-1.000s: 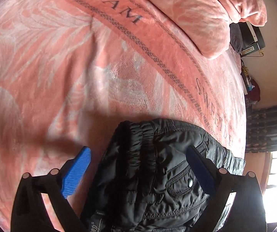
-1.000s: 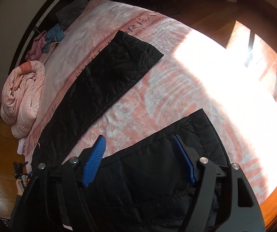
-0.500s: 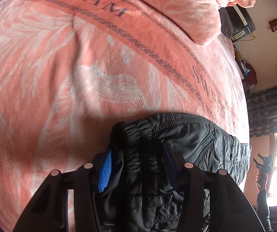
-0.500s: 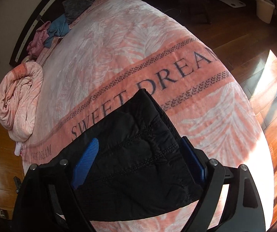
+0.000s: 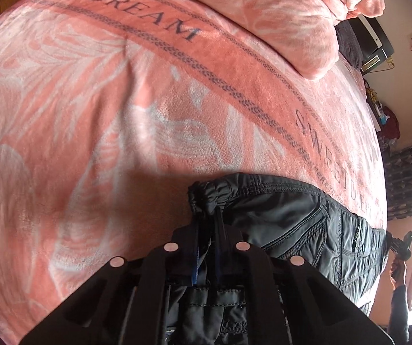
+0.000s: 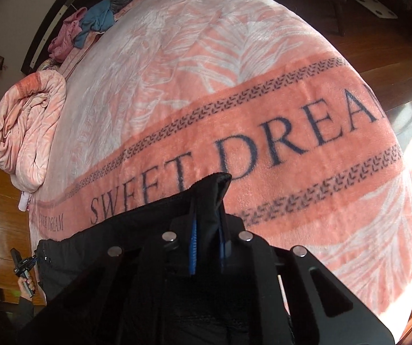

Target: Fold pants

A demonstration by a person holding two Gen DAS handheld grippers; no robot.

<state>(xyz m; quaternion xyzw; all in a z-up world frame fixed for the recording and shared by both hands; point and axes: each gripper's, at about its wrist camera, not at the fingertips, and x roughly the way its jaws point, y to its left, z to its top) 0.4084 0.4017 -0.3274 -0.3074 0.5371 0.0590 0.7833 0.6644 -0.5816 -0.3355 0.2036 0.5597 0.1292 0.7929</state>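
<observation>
Left wrist view: the left gripper is seen pointing steeply down at the bed, its jaws having just been closing, and a bunched corner of the elastic waistband of the black pants is now pinched tightly between the blue pads, with almost no gap left between them. The quilted seat of the pants, with a zipped pocket, is spread to the right of the fingers across the pink blanket, on which the words "SWEET DREAM" are woven along a darker band. A rolled pink quilt is lying at the far side of the bed. At the right edge, beyond the far end of the waistband, the right gripper is glimpsed in a person's hand.

From the right wrist view, the right gripper is likewise seen clamped on a fold of the pants, a peak of black cloth being raised between its blue pads; its jaws have just been closing too. The garment is stretched away to the lower left over the blanket, where the left gripper is held at its other end. The rolled quilt and a heap of pink and blue clothes are lying along the far edge of the bed, and a wooden floor is visible at the right.
</observation>
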